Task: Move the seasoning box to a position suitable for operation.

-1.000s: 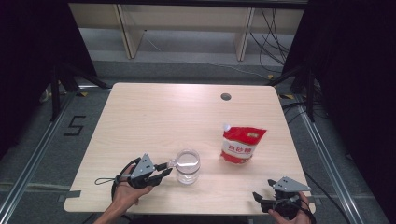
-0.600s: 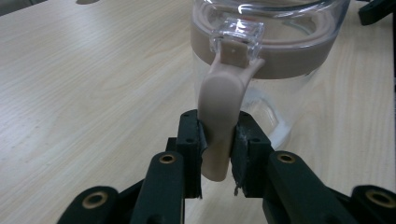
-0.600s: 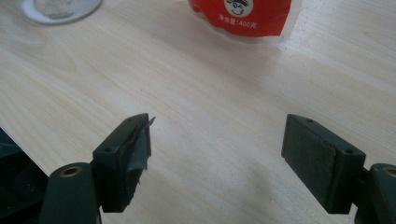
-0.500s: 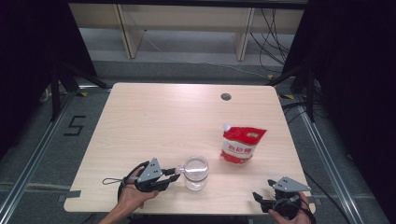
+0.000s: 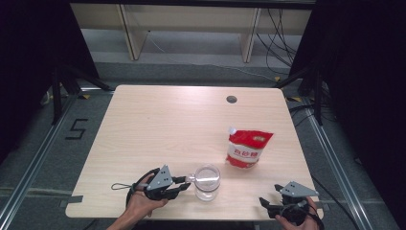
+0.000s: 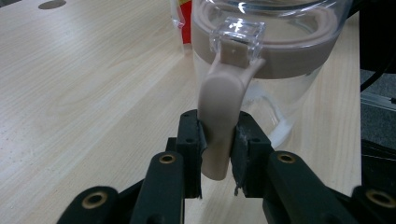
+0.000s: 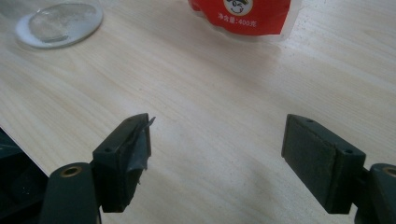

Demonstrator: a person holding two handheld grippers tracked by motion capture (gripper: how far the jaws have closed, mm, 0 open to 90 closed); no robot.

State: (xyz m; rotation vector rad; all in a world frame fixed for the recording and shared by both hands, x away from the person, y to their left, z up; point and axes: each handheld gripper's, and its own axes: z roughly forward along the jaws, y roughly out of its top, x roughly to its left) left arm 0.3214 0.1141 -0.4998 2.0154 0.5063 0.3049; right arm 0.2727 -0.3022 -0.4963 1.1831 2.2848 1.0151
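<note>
In the left gripper view the jar (image 6: pixel 271 70) is cut off at the top edge, and it hides most of the red pouch (image 6: pixel 186 21). The pouch's print is too small to read from the high view.

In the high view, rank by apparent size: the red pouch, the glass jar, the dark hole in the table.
1. red pouch, largest.
2. glass jar, somewhat smaller, though it sits nearer the camera, so the gap is unsure.
3. dark hole, clearly smallest.
</note>
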